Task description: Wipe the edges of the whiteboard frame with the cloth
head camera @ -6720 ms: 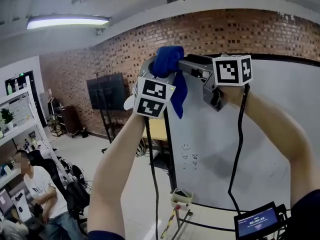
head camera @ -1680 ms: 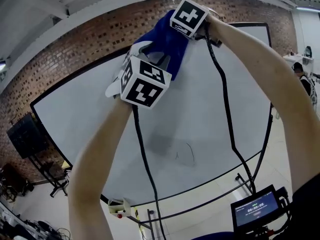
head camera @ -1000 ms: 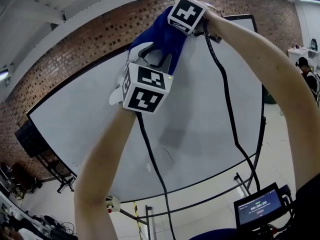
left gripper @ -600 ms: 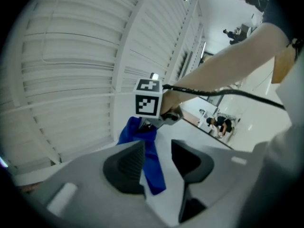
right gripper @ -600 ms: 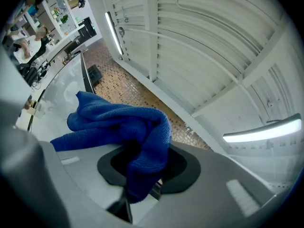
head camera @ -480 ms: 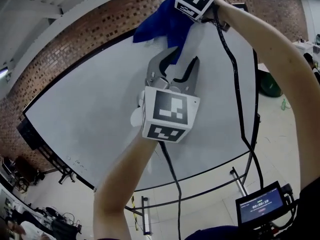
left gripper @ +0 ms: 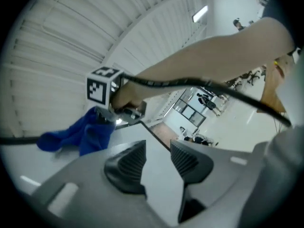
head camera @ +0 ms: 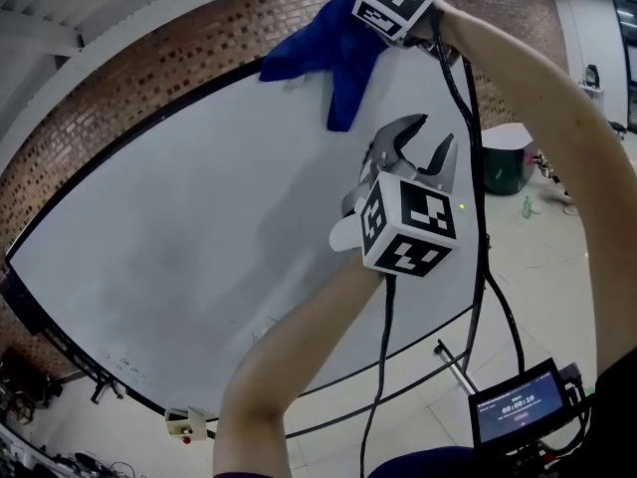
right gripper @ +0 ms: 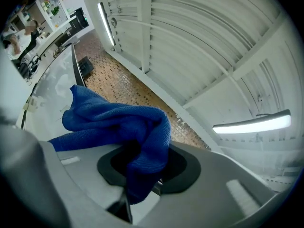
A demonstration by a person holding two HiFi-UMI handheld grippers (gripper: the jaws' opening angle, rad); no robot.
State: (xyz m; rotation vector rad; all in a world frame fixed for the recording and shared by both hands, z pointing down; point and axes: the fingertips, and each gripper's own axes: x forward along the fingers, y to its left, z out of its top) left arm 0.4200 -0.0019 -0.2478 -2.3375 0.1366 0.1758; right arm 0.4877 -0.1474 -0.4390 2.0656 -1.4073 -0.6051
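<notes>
The whiteboard's black frame [head camera: 129, 133] curves across the head view below a brick wall. At the board's top right, my right gripper [head camera: 383, 30] is shut on the blue cloth [head camera: 328, 53], which hangs over the top edge. In the right gripper view the cloth [right gripper: 123, 122] bunches between the jaws of that gripper [right gripper: 142, 170]. My left gripper [head camera: 418, 152] is lower, in front of the bare board and apart from the cloth. Its jaws have just been closing, and in the left gripper view that gripper [left gripper: 158, 148] still shows a narrow gap with nothing in it. The cloth [left gripper: 80, 134] lies further off, up and left of those jaws.
Black cables hang from both grippers across the board. A small monitor [head camera: 518, 416] sits at the lower right. The board's stand legs [head camera: 453, 357] reach over the floor, with a dark bin [head camera: 503, 162] beyond the right edge. A small box [head camera: 184, 424] hangs at the board's bottom.
My left gripper has left the cloth and dropped down and to the right, with its jaws narrowing. The right gripper has slid the cloth along the top edge toward the right corner.
</notes>
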